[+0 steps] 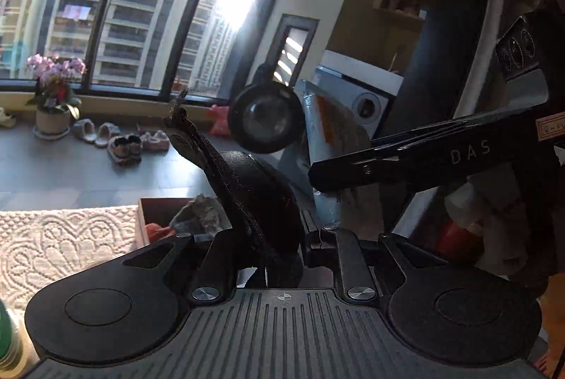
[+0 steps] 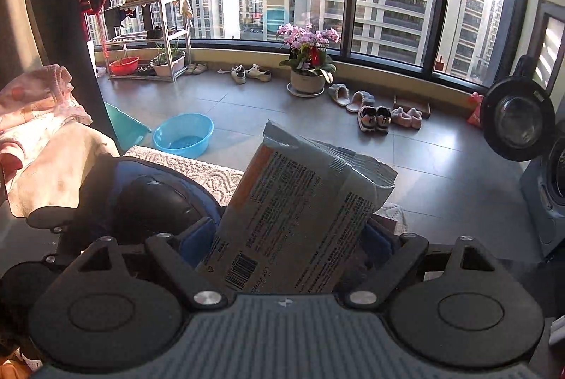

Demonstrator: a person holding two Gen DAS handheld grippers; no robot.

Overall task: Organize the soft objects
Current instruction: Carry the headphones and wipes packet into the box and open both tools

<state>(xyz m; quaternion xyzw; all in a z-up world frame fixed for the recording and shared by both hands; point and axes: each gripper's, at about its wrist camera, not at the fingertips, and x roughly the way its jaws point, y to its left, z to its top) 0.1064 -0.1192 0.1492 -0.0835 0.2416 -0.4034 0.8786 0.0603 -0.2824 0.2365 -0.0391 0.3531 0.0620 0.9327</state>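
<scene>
- Left wrist view: the left gripper (image 1: 259, 230) has its fingers clenched on a black zippered fabric pouch (image 1: 243, 188), which stands upright between them with its zipper edge rising to the upper left.
- Beyond the pouch sit a brown cardboard box (image 1: 152, 213) with soft items inside and a cream textured rug (image 1: 63, 244) on the grey tiled floor (image 1: 70, 174).
- The right gripper (image 1: 423, 160) reaches in from the right, with a grey plastic packet (image 1: 328, 131) behind it.
- Right wrist view: the right gripper (image 2: 282, 248) grasps the grey printed plastic packet (image 2: 300, 209), held tilted above the floor (image 2: 441, 174).
- To the left lie a pink cloth (image 2: 39, 117) and a blue basin (image 2: 183, 133); a potted pink orchid (image 2: 309, 57) stands by the window.
</scene>
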